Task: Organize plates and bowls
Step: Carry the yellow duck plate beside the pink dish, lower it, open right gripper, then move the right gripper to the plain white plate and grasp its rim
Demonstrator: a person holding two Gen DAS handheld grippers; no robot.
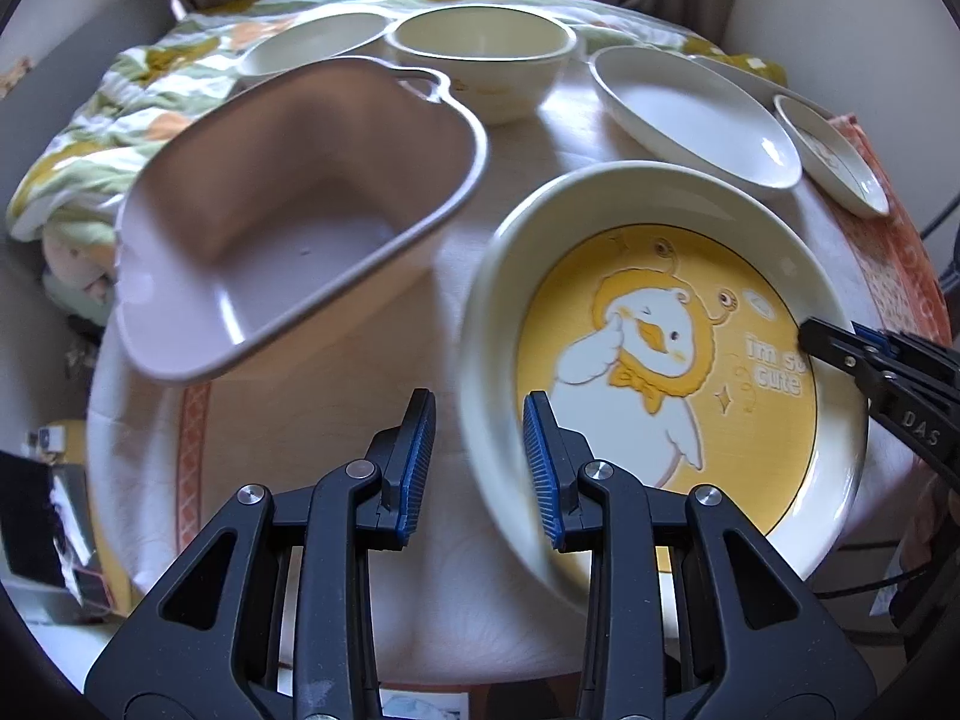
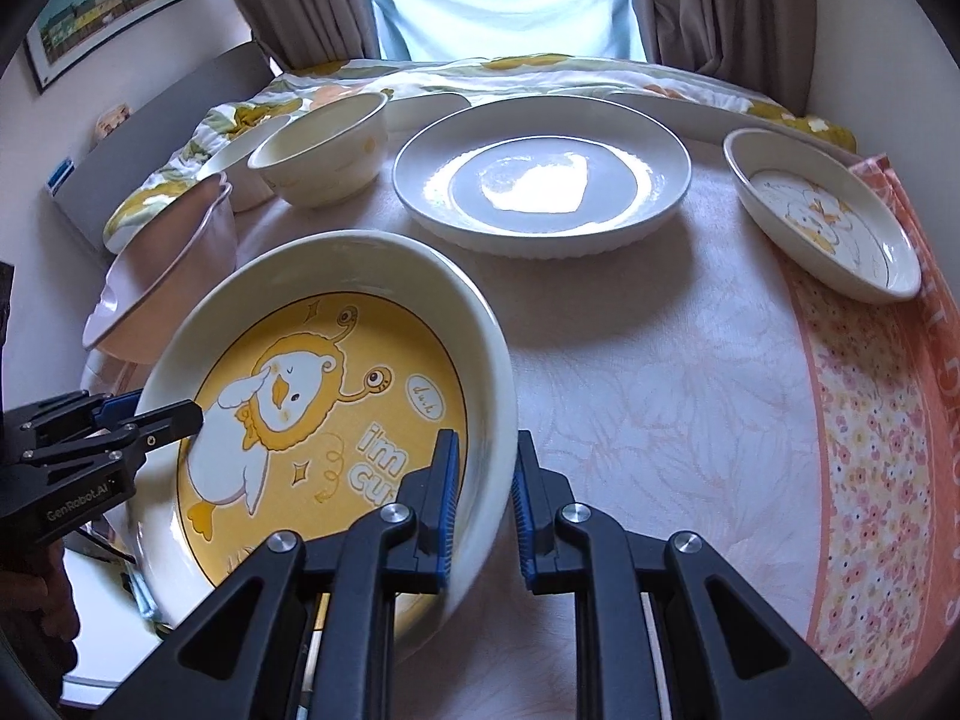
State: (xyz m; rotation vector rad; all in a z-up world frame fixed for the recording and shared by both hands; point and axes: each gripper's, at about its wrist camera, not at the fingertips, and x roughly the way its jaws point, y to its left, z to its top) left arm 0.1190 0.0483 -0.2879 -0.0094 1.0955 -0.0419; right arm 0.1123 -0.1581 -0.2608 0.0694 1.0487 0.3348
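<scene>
A yellow duck plate (image 1: pixel 672 372) with a cream rim is held tilted above the table by both grippers; it also shows in the right wrist view (image 2: pixel 336 420). My left gripper (image 1: pixel 480 456) straddles its near rim, jaws closed on it. My right gripper (image 2: pixel 486 498) clamps the opposite rim and shows in the left wrist view (image 1: pixel 840 354). The left gripper shows in the right wrist view (image 2: pixel 162 420) on the plate's far rim. A pink square bowl (image 1: pixel 288 216) sits left of the plate.
On the table stand a round cream bowl (image 2: pixel 324 150), a large white plate (image 2: pixel 540 180), a small duck dish (image 2: pixel 822 216) at the right and an oval cream dish (image 1: pixel 300 45). A floral quilt (image 2: pixel 480 75) lies behind. An orange patterned cloth (image 2: pixel 870 450) covers the table's right edge.
</scene>
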